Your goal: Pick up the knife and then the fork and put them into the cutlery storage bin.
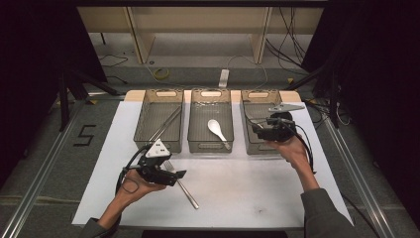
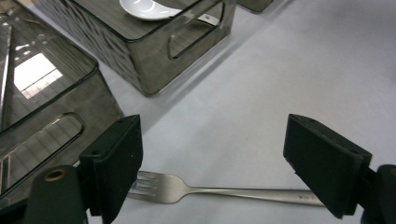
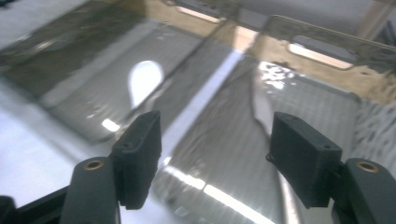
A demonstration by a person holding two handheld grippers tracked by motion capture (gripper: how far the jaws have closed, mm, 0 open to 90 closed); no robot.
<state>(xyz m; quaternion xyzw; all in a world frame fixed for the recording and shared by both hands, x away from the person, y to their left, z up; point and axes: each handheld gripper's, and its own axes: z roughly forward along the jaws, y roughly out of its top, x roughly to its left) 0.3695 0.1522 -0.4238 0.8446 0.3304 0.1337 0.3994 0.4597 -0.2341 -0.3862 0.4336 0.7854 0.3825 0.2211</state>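
Starting at the left: my left gripper [image 1: 174, 176] hangs low over the white table [image 1: 237, 193], jaws spread wide with nothing pressed between them. The fork [image 2: 205, 190] lies flat on the table right under them; in the left gripper view its tines sit by one jaw and its handle runs across toward the other, and neither pad touches it. From the high view the fork [image 1: 182, 184] lies slanted, handle pointing down toward my side of the table.

Behind it, the left bin [image 1: 159, 120] holds a pair of long thin sticks (chopsticks, by the look of them) lying on a diagonal. Next along, the middle bin [image 1: 211, 120] has a white spoon [image 1: 218, 132] resting on its floor, bowl toward the far end.

Over on the right, my right gripper [image 1: 258, 130] sits above the near part of the right bin [image 1: 261, 124], held from below by my right hand [image 1: 292, 148]. Its jaws stand apart, nothing gripped. The right gripper view is blurred: I can make out the bin's glossy floor between the jaws, and the pale shape of the spoon [image 3: 144, 81] off in the neighbouring bin. What lies in the right bin I can't tell.
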